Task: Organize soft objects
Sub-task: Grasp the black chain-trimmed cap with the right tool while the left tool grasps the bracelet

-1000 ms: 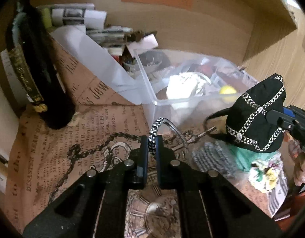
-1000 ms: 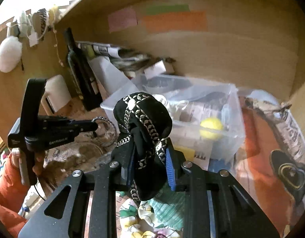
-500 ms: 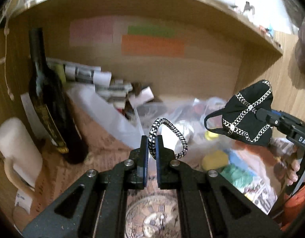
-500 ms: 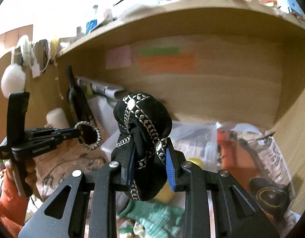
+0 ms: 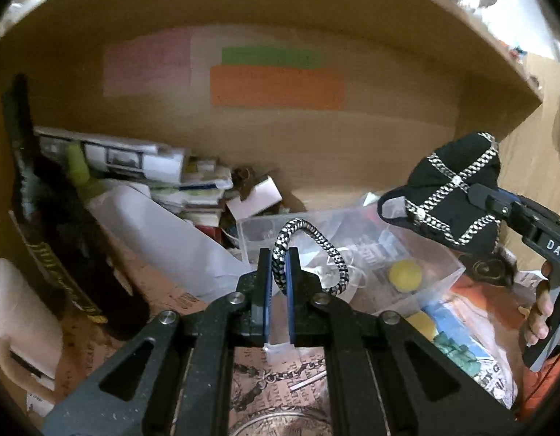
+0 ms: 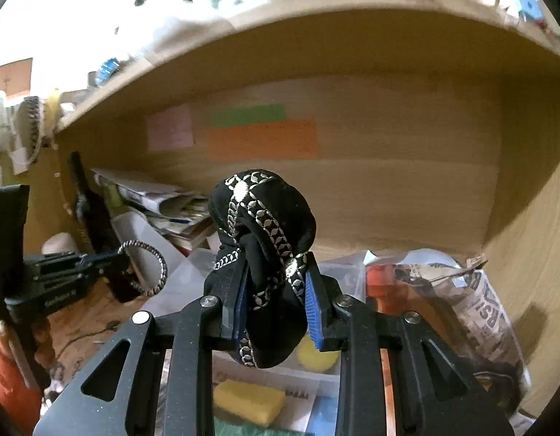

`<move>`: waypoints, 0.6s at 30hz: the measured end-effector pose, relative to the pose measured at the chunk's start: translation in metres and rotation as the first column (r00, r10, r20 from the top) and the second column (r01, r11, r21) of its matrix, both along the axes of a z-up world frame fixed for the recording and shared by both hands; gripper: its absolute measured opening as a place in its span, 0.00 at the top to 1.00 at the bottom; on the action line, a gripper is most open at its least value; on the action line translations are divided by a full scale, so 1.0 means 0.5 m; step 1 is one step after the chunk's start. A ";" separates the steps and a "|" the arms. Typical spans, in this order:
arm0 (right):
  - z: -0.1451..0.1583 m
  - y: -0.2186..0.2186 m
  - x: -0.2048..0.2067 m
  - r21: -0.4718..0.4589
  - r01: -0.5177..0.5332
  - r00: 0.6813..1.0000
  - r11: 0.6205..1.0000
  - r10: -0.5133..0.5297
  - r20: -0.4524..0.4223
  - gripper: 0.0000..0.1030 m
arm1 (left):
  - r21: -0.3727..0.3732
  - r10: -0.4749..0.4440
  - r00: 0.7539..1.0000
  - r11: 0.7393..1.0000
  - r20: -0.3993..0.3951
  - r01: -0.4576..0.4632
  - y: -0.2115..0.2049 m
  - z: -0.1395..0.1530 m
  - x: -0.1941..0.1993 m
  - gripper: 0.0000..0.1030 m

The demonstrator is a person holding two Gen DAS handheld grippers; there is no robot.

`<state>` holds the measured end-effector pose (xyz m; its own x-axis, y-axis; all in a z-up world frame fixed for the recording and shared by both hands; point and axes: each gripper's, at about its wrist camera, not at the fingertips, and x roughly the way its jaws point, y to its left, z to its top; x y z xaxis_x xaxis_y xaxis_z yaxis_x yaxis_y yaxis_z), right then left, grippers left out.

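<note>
Shelving (image 5: 352, 152) of wood backs the scene, with a clear plastic bin (image 5: 418, 254) low inside. Right gripper (image 6: 276, 305) is clamped on a black chain-patterned cloth bundle (image 6: 265, 239), held up above the bin. Left gripper (image 5: 278, 283) pinches a black-and-white braided hair tie (image 5: 316, 243), also raised

Setting: home storage nook. Wooden shelf (image 6: 352, 47) alcove, colored sticky notes (image 5: 276, 87) on back panel. Cluttered below: dark wine bottle (image 5: 51, 225), stacked papers (image 5: 134, 160), clear plastic bin (image 5: 352, 254) of odds and ends, newspaper-print liner (image 5: 280, 374).
</note>
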<state>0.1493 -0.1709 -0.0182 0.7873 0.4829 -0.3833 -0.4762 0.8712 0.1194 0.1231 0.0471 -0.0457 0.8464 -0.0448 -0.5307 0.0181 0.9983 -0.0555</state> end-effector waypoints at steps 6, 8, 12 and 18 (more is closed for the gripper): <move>-0.051 0.038 0.046 -0.061 -0.016 0.997 0.998 0.011 -0.079 0.76 | 0.000 -0.028 0.996 1.000 -0.081 0.028 -0.017 -0.044 0.046 0.94; -0.067 0.046 0.060 -0.080 -0.020 0.994 0.997 0.011 -0.105 0.76 | 0.011 -0.033 0.994 0.999 -0.101 0.034 -0.024 -0.057 0.055 0.94; -0.099 0.058 0.082 -0.118 -0.035 0.986 0.992 0.015 -0.164 0.76 | 0.022 -0.047 0.988 0.998 -0.144 0.051 -0.036 -0.083 0.071 0.94; -0.128 0.072 0.100 -0.161 -0.050 0.975 0.986 0.014 -0.222 0.75 | 0.039 -0.057 0.978 0.997 -0.201 0.066 -0.050 -0.116 0.088 0.94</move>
